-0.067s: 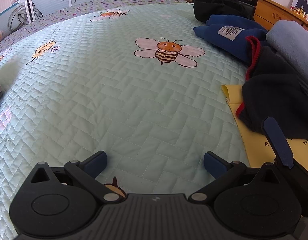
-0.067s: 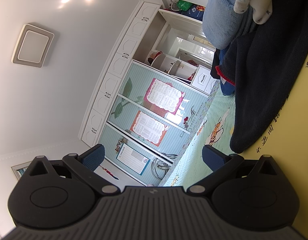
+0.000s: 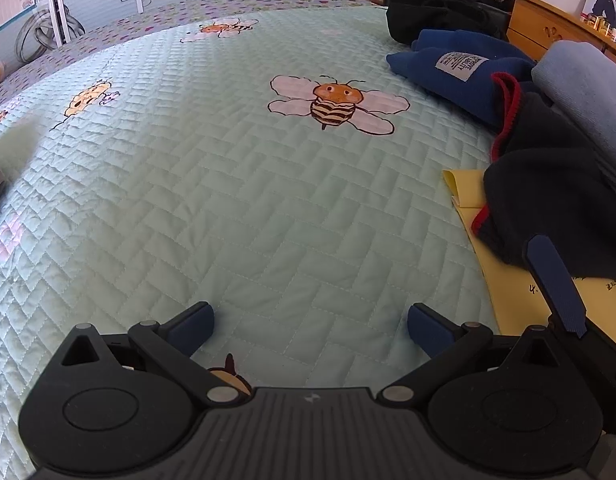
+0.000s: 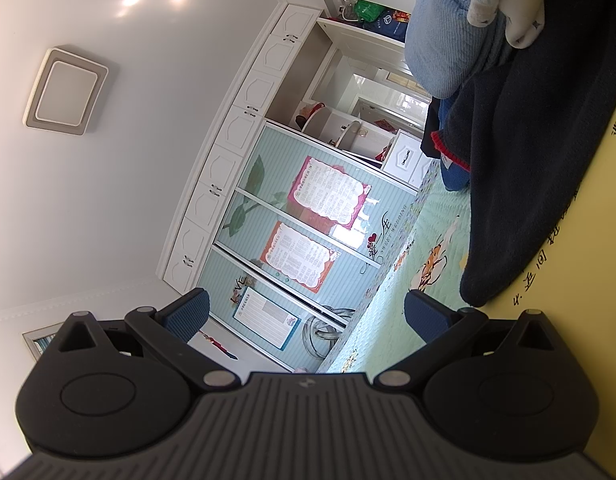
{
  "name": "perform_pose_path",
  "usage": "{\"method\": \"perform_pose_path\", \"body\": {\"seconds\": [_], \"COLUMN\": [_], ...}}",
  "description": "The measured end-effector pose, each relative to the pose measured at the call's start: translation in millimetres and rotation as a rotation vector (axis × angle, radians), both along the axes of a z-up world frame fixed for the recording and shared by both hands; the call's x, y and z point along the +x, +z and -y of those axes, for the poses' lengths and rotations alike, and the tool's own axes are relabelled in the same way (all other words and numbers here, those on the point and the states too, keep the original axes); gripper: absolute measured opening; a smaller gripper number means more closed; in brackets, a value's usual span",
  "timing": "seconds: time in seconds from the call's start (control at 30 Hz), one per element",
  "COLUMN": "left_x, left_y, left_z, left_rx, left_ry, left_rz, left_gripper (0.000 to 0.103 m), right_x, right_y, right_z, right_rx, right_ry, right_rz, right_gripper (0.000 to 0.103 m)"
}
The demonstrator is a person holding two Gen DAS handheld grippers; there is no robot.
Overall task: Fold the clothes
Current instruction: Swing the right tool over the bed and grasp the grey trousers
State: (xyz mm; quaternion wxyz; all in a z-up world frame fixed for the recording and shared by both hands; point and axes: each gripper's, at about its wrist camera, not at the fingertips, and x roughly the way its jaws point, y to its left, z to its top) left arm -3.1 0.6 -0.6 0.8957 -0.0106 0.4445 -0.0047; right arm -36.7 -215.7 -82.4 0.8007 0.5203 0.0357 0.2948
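A pile of clothes lies on the right side of the bed: a dark navy garment with red trim (image 3: 547, 184), a blue sweater with a white label (image 3: 459, 68) and a light blue knit (image 3: 583, 92). My left gripper (image 3: 309, 322) hovers open over the bare quilt, left of the pile. One blue finger of the right gripper (image 3: 553, 284) pokes in at the right, by the dark garment. In the right wrist view, rolled sideways, the right gripper (image 4: 306, 314) is open, with the dark garment (image 4: 527, 160) and light blue knit (image 4: 439, 40) ahead to its right.
The bed carries a pale green quilt with bee prints (image 3: 335, 100). A yellow sheet with writing (image 3: 507, 292) lies under the dark garment. A wooden headboard (image 3: 547, 24) and black clothes (image 3: 439, 12) are at the back right. Sliding wardrobe doors (image 4: 308, 240) stand beyond the bed.
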Motion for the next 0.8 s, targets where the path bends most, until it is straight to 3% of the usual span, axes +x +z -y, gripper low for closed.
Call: {"method": "perform_pose_path", "body": {"seconds": [0.43, 0.57, 0.7, 0.8], "left_x": [-18, -40, -73, -100], "left_y": [2, 22, 56, 79], "left_z": [-5, -18, -58, -123], "left_rx": [-0.005, 0.002, -0.008, -0.092], "left_ry": [-0.024, -0.018, 0.025, 0.140], "left_rz": [0.084, 0.091, 0.119, 0.129], "left_gripper": [0.102, 0.096, 0.101, 0.102], "right_x": [7, 7, 6, 7], "right_y": [-5, -6, 2, 19], "right_z": [1, 2, -4, -16], "right_rx": [0.005, 0.018, -0.032, -0.148], "right_ry": [0.012, 0.025, 0.026, 0.033], "right_rz": [-0.003, -0.003, -0.025, -0.089], "right_gripper": [0.103, 0.103, 0.103, 0.103]}}
